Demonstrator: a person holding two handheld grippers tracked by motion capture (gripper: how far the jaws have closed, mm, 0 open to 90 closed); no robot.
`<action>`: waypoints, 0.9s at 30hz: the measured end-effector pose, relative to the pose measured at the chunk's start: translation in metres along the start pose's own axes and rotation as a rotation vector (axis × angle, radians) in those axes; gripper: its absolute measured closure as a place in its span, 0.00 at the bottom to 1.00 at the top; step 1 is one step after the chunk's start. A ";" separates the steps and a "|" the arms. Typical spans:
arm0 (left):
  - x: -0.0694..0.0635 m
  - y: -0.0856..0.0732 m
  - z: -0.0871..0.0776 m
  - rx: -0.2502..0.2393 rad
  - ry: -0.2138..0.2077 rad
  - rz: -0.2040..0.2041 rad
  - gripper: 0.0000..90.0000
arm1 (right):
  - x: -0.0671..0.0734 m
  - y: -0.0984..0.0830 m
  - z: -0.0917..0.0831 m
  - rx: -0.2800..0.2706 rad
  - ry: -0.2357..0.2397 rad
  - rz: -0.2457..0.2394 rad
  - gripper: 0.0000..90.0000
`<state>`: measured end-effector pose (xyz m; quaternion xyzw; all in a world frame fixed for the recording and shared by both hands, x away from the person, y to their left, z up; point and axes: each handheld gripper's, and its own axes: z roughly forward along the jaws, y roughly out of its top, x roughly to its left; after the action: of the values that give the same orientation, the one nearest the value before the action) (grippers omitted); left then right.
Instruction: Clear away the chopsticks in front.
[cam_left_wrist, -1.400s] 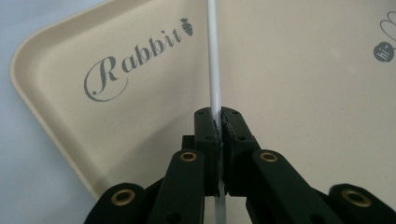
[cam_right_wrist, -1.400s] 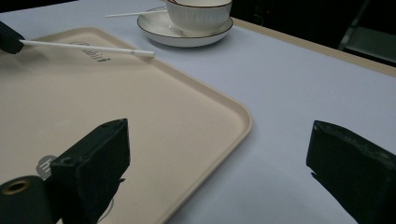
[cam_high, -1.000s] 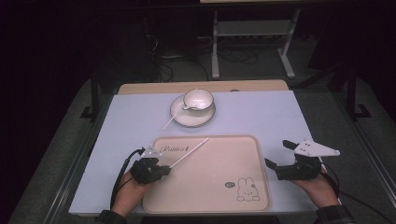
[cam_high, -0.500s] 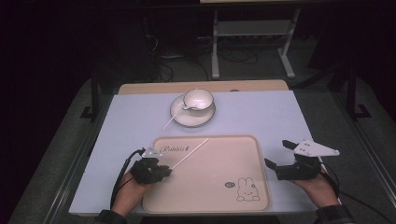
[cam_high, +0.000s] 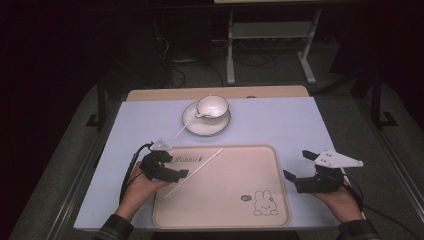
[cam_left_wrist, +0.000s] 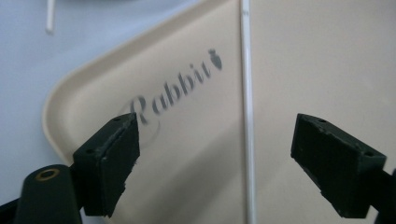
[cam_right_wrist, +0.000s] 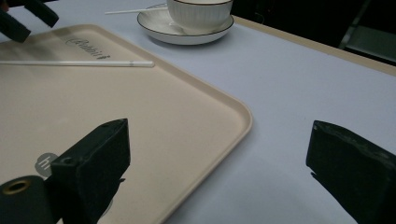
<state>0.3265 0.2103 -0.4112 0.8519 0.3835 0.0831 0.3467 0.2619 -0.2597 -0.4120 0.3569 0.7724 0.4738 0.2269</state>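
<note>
Left gripper (cam_high: 181, 173) hovers with jaws wide apart over the thin white stick (cam_left_wrist: 247, 121) lying on the beige rabbit-print plastic tray (cam_high: 250, 165); centre it, then squeeze gently; right gripper (cam_high: 289, 176) idles agape, near right

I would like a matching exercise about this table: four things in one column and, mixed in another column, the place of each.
Things:
1. cup
2. white stick
3. rabbit drawing
4. saucer

Places:
A. printed near the tray's front right corner
B. on the table, beyond the tray
C. lying slantwise on the tray
D. standing on the saucer

Pairs: 1-D, 2-C, 3-A, 4-B
</note>
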 end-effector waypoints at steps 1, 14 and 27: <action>0.003 0.005 0.001 -0.004 -0.001 0.001 0.16 | 0.000 0.000 0.000 -0.001 0.000 0.000 0.06; 0.046 0.073 0.023 -0.045 0.024 0.035 0.19 | -0.001 0.000 -0.001 -0.008 0.000 0.005 0.06; 0.086 0.114 0.067 -0.041 0.140 0.031 0.58 | -0.001 0.000 -0.002 -0.012 0.007 0.003 0.06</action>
<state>0.4813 0.1827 -0.3974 0.8427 0.3918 0.1557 0.3349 0.2614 -0.2616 -0.4115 0.3549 0.7700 0.4800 0.2254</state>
